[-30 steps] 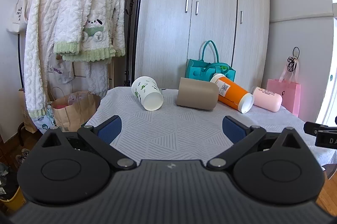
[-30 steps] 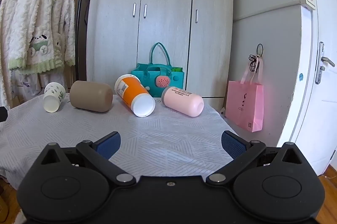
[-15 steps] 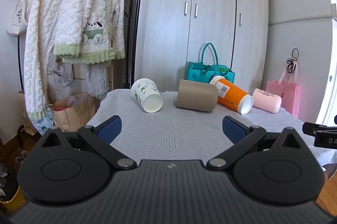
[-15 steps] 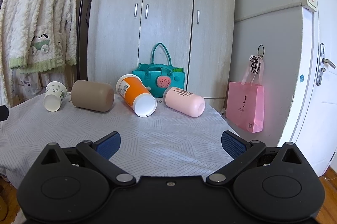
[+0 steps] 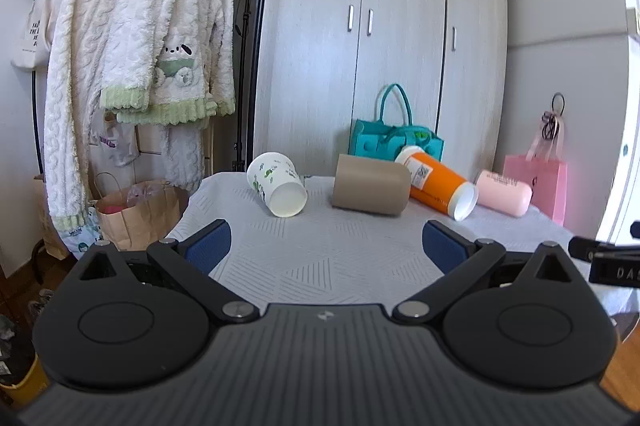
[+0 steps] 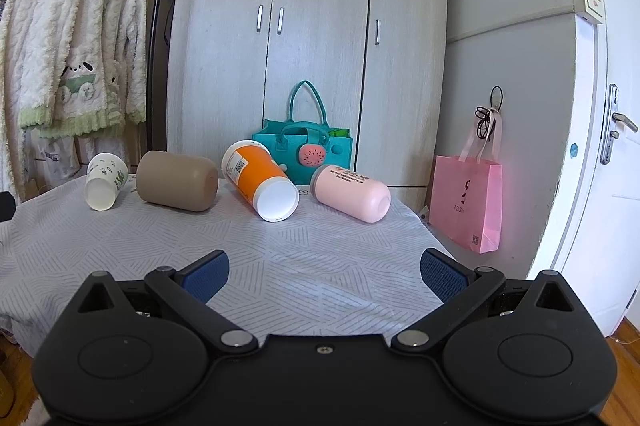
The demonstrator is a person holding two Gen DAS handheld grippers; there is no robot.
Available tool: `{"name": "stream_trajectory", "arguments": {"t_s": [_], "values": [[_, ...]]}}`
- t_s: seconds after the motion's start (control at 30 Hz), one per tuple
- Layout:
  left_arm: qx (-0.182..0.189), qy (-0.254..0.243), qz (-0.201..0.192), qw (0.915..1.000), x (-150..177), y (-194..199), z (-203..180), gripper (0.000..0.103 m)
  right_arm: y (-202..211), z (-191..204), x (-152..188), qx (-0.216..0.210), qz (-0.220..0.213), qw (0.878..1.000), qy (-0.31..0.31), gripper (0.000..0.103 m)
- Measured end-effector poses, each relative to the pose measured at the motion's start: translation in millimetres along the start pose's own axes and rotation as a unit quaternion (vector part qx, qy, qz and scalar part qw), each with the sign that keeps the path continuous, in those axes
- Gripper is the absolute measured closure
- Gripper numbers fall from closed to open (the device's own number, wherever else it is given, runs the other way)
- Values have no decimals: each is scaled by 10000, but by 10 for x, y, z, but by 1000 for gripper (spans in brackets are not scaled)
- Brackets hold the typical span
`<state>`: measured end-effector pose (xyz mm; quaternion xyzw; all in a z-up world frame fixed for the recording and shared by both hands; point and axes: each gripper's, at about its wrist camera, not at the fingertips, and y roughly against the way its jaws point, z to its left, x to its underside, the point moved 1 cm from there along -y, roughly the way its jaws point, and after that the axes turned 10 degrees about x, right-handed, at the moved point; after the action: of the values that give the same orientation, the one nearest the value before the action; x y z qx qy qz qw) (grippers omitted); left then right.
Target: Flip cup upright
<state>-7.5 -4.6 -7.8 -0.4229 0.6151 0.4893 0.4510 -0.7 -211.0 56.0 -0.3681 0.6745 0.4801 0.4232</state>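
On patterned cloth (image 6: pixel 304 266), four smooth cylindrical cups, all toppled

Matt tan cup (image 6: pixel 178 180), glossy orange plastic cup (image 6: pixel 256 171), ribbed cloth table cover (image 6: pixel 280 246), teal felt bag (image 6: pixel 304 153).

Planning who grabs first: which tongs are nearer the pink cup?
Right. The pink cup lies just ahead of the right tongs; from the left tongs it sits far off to the right.
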Motion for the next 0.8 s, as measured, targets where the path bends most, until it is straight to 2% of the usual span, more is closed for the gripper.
{"name": "stream_trajectory", "arguments": {"t_s": [0.8], "values": [[-29,104,100,9999,24,-7,18,0,-9,66,35,-47,80,9999,95,0]]}}
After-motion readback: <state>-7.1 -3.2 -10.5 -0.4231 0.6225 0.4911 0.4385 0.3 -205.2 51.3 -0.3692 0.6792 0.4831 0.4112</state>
